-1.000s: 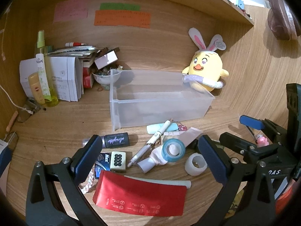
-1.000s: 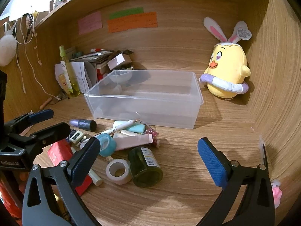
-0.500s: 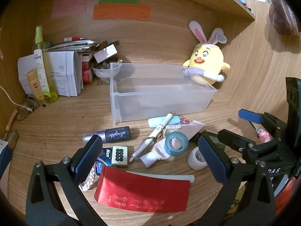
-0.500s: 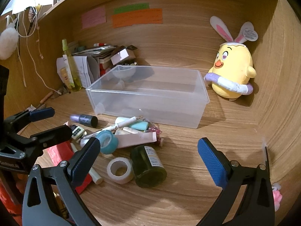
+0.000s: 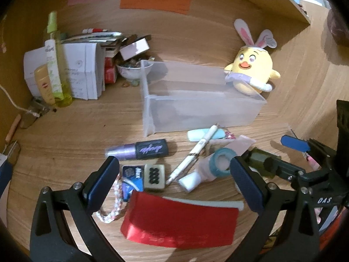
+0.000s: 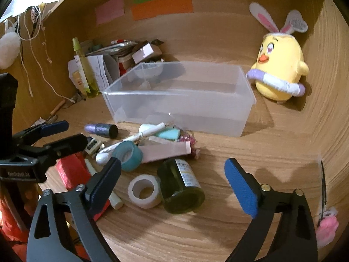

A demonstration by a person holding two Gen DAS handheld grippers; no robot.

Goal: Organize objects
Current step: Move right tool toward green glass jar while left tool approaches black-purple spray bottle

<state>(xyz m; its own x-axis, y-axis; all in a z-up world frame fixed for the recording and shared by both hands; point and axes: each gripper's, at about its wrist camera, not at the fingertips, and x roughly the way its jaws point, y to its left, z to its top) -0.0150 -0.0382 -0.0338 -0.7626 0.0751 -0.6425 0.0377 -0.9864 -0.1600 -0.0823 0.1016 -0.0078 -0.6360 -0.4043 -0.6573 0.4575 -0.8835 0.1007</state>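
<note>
Both my grippers, left (image 5: 174, 180) and right (image 6: 172, 176), came lower over the clutter, fingers still wide apart, holding nothing. Only my right view shows the whole green jar (image 6: 181, 187).

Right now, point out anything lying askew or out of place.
The dark green bottle lies tipped on its side beside the white tape roll. Small items are heaped in front of the clear bin, which holds nothing.

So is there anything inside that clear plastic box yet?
No: in the right wrist view the clear plastic box shows only its bare floor, while the dark green jar and tape rolls lie on the desk in front.
</note>
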